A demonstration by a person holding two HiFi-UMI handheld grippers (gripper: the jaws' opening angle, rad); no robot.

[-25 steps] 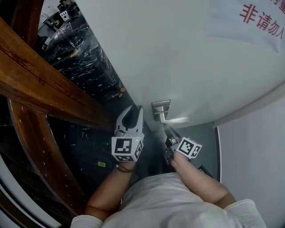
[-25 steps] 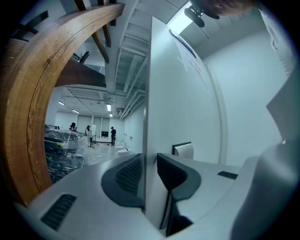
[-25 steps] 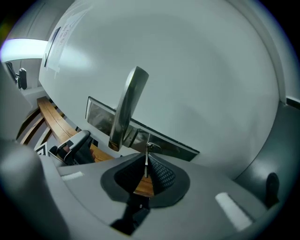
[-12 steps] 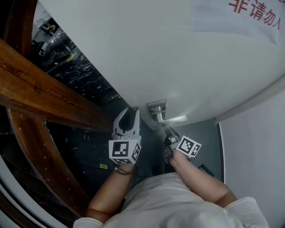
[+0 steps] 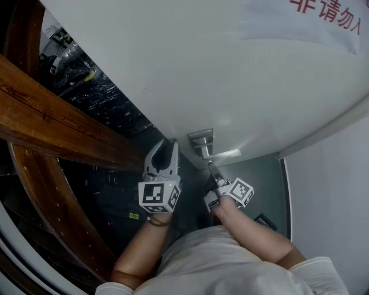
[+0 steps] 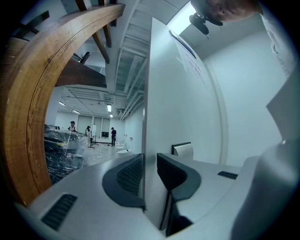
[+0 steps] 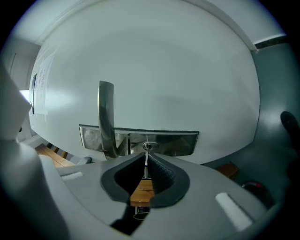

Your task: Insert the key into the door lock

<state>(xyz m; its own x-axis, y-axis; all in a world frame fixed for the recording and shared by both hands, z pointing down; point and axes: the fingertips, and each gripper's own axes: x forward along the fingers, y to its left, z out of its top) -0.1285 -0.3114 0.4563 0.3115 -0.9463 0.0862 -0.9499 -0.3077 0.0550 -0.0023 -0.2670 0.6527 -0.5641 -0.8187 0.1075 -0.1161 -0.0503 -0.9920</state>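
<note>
A white door [image 5: 230, 75] carries a steel lock plate [image 5: 200, 140] with a lever handle [image 5: 223, 154]. My right gripper [image 5: 212, 170] is shut on a thin metal key [image 7: 146, 160]. The key's tip sits at the round keyhole [image 7: 148, 146] in the lock plate [image 7: 173, 143], just right of the handle [image 7: 106, 117]. My left gripper [image 5: 163, 148] straddles the door's free edge [image 6: 149, 117], and its two pads [image 6: 132, 174] close on that edge from either side.
A curved wooden beam [image 5: 52, 121] runs along the left, with plastic-wrapped goods [image 5: 98, 86] behind it. A notice with red print [image 5: 323, 17] hangs on the door. A pale wall [image 5: 328, 196] stands at the right. Far-off people [image 6: 89, 133] stand in the hall beyond.
My right gripper has edged up and left with the key, closer to the lock plate. The left gripper stays on the door's edge.
</note>
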